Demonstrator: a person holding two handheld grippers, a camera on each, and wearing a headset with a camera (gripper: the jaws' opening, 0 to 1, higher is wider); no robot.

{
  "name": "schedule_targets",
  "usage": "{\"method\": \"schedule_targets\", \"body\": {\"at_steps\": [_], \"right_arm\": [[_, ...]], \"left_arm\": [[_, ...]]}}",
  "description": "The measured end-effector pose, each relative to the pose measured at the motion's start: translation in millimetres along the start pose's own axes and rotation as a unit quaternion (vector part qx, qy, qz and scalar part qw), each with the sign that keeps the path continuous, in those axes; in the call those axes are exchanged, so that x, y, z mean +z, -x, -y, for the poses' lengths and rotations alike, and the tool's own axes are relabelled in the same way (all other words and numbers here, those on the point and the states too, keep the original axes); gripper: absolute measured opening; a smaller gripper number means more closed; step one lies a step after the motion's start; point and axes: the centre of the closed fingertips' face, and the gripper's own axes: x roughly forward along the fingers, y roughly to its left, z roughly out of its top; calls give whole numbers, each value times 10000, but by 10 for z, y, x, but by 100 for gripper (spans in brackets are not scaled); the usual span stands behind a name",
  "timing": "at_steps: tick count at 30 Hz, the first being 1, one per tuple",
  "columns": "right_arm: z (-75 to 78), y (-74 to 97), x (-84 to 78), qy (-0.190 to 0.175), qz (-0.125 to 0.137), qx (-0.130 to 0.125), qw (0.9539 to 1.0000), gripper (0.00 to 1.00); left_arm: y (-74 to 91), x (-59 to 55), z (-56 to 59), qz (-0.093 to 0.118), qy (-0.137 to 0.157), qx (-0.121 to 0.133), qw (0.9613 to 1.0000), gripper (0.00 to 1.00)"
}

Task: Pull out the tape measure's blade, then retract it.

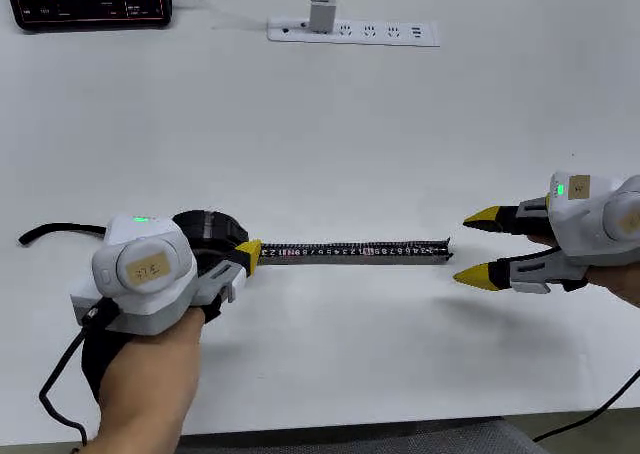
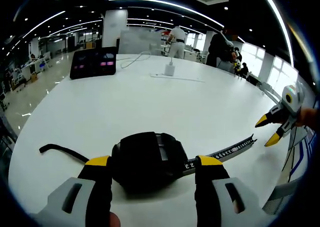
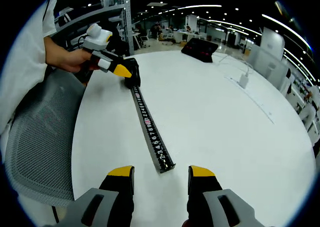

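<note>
Between L fingers [image 2: 96, 187], tape measure [image 2: 145, 159]; blade tip [image 3: 167, 165] near R fingers [image 3: 121, 187]

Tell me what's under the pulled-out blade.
The white table; the blade lies flat on it, running from the tape measure case held in the left gripper. The blade's underside is covered.

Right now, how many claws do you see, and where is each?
2. The left claw grips the tape case, on the left; the right claw is open just past the blade tip, on the right.
</note>
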Motion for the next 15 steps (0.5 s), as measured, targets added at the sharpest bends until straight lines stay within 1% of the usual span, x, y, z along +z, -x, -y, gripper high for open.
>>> {"method": "schedule_targets", "body": {"at_steps": [3,6,13,15], "right_arm": [[16,-17,8,89,-30,40,9999,37],[35,-44,15,125,-43,86,9999,35],[62,-127,35,230,-103,211,9995,33],[72,-149,38,313,-123,232,9992,31]], "left_arm": [[-9,-8,-7,11,-87,60,9999,62],[-16,-3,-12,23,-47,80,10000,62],[-26,6,-50,39,42,177,9998,59],[-32,3,-54,43,59,187,9998,59]]}}
